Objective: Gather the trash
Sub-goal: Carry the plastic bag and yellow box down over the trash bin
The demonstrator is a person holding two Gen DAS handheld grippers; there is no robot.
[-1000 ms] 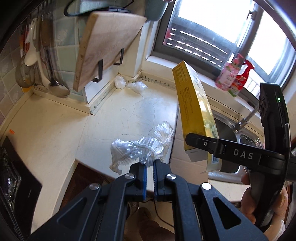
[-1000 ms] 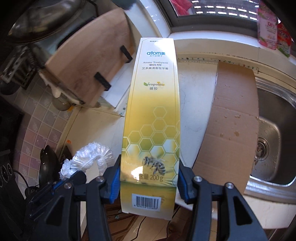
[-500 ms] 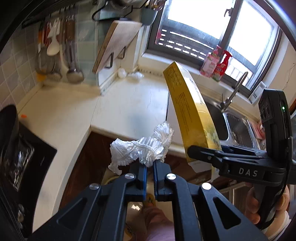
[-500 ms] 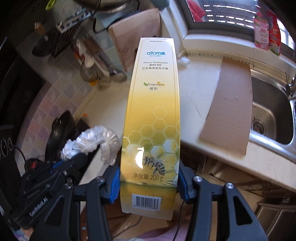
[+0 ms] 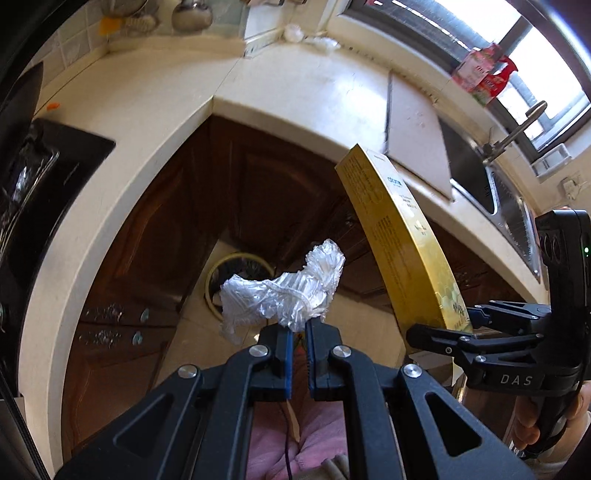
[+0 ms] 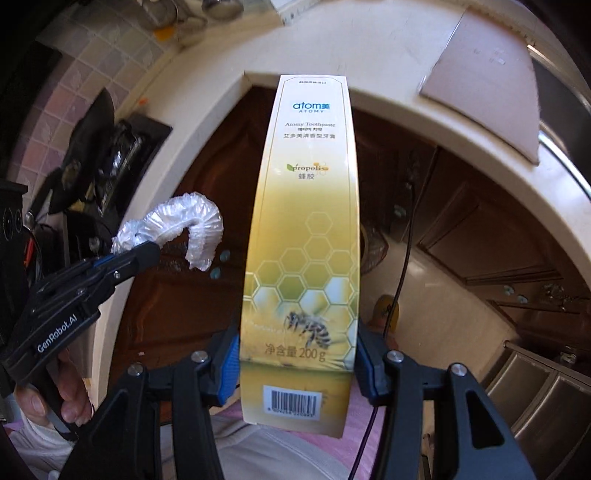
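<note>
My left gripper is shut on a crumpled clear plastic wrap and holds it in the air in front of the brown cabinets. Behind the wrap, on the floor, stands a round yellow-rimmed bin. My right gripper is shut on a tall yellow toothpaste box, held upright. In the left wrist view the box and right gripper are to the right of the wrap. In the right wrist view the wrap and left gripper are to the left.
The cream L-shaped counter lies above and beyond both grippers, with a cardboard sheet on it beside the steel sink. More plastic scraps lie in the far corner. A black stove is at the left.
Both grippers have drawn back from the counter and tilted downward with their loads. The cabinets, floor and yellow-rimmed bin have come into view.
</note>
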